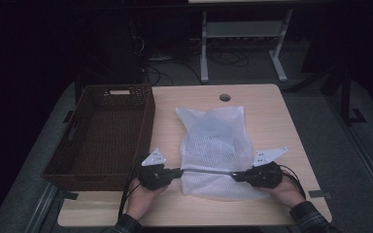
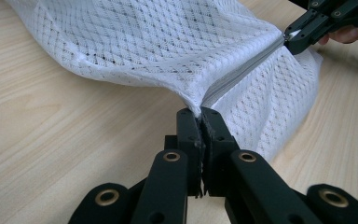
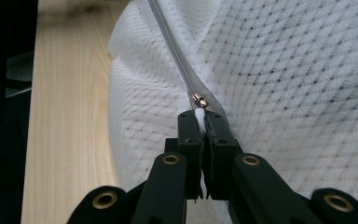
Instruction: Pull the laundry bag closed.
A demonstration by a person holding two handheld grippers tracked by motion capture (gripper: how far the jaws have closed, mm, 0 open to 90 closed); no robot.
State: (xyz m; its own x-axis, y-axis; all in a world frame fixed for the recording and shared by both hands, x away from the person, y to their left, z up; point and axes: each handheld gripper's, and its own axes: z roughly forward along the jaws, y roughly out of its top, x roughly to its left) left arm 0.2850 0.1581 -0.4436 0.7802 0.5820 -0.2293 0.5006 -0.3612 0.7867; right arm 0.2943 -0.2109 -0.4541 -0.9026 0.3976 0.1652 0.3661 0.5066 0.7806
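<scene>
A white mesh laundry bag [image 1: 216,145] lies on the table's middle, something dark inside it. Its grey zipper [image 1: 206,171] runs across the near end. My left gripper [image 1: 179,171] is shut on the bag's left corner at the zipper's end [image 2: 199,108]. My right gripper [image 1: 235,175] is shut on the white zipper pull tab [image 3: 199,113], just behind the small metal slider [image 3: 199,100]. In the left gripper view the mesh bag [image 2: 168,42] stretches away, the zipper [image 2: 242,72] runs up to the right gripper [image 2: 292,36].
A dark woven basket [image 1: 104,136] stands open at the left of the wooden table [image 1: 272,111]. A round cable hole [image 1: 225,97] sits near the far edge. Beyond the table are desk legs and cables on a dark floor.
</scene>
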